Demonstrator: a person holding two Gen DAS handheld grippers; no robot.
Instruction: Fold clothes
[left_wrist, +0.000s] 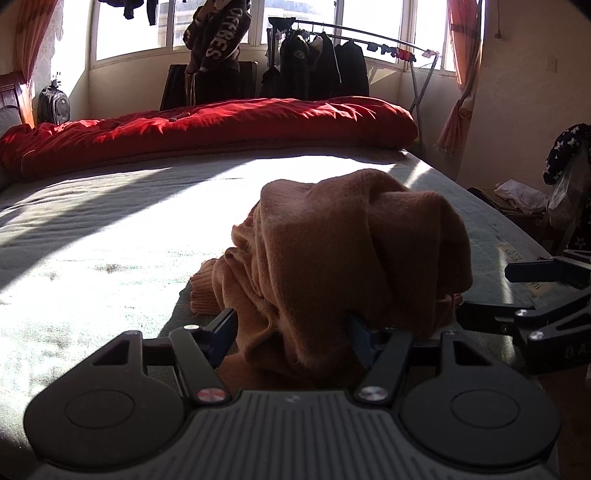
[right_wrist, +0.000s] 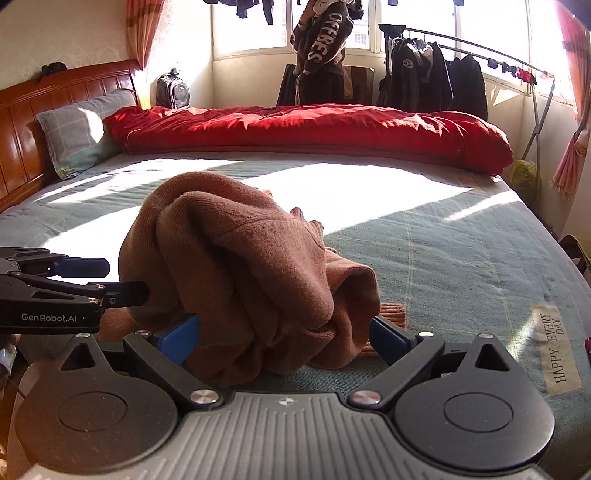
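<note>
A crumpled brown knit sweater (left_wrist: 354, 251) lies bunched in a heap on the grey-green bed sheet (left_wrist: 110, 236), near the bed's front edge. My left gripper (left_wrist: 291, 328) has its jaws spread wide, with a bulk of the sweater between the blue fingers (left_wrist: 221, 328). My right gripper (right_wrist: 284, 332) also stands wide apart around the sweater (right_wrist: 236, 258), its blue fingers (right_wrist: 177, 336) at either side of the heap. The right gripper shows at the right edge of the left wrist view (left_wrist: 532, 295). The left gripper shows at the left of the right wrist view (right_wrist: 92, 280).
A rolled red quilt (right_wrist: 306, 129) lies along the far side of the bed. A pillow (right_wrist: 74, 136) leans on the wooden headboard (right_wrist: 22, 133). A person (right_wrist: 321, 51) stands by the window beside a clothes rack (right_wrist: 436, 74). The sheet carries a label (right_wrist: 554, 347).
</note>
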